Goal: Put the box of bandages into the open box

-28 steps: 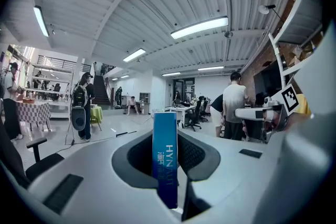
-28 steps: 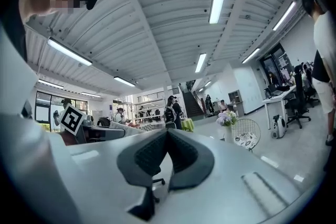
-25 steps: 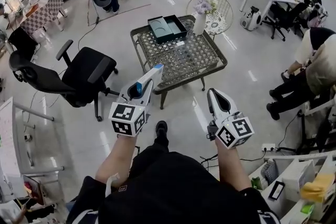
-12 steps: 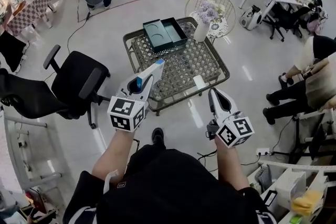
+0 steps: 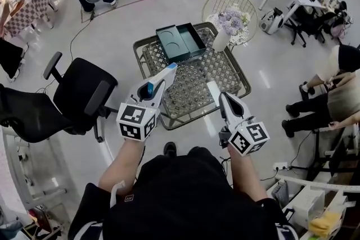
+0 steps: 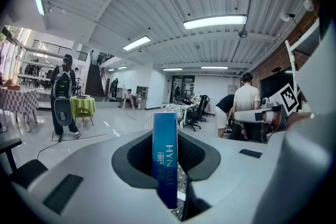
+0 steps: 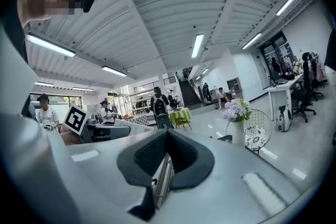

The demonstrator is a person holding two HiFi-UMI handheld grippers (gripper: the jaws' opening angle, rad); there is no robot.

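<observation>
The bandage box (image 6: 165, 160) is a slim blue carton that stands upright between the jaws of my left gripper (image 6: 165, 139), which is shut on it. In the head view only a blue patch of the box (image 5: 147, 90) shows inside the left gripper (image 5: 167, 70), held over the near left part of the metal lattice table (image 5: 236, 70). The open box (image 5: 179, 42) is dark green and lies at the table's far side with its lid spread beside it. My right gripper (image 5: 220, 97) hangs at the table's near right edge. Its jaws meet in the right gripper view (image 7: 167, 136), with nothing between them.
A white vase of flowers (image 5: 222, 36) stands on the table's far right corner. A small white object (image 5: 212, 89) lies at the near edge by the right gripper. A black office chair (image 5: 84, 90) stands left of the table, a round wire chair (image 5: 229, 8) behind it, and people (image 5: 337, 87) at the right.
The table has come closer and now lies just under both grippers' tips. The left gripper keeps its hold on the blue box; the right stays shut.
</observation>
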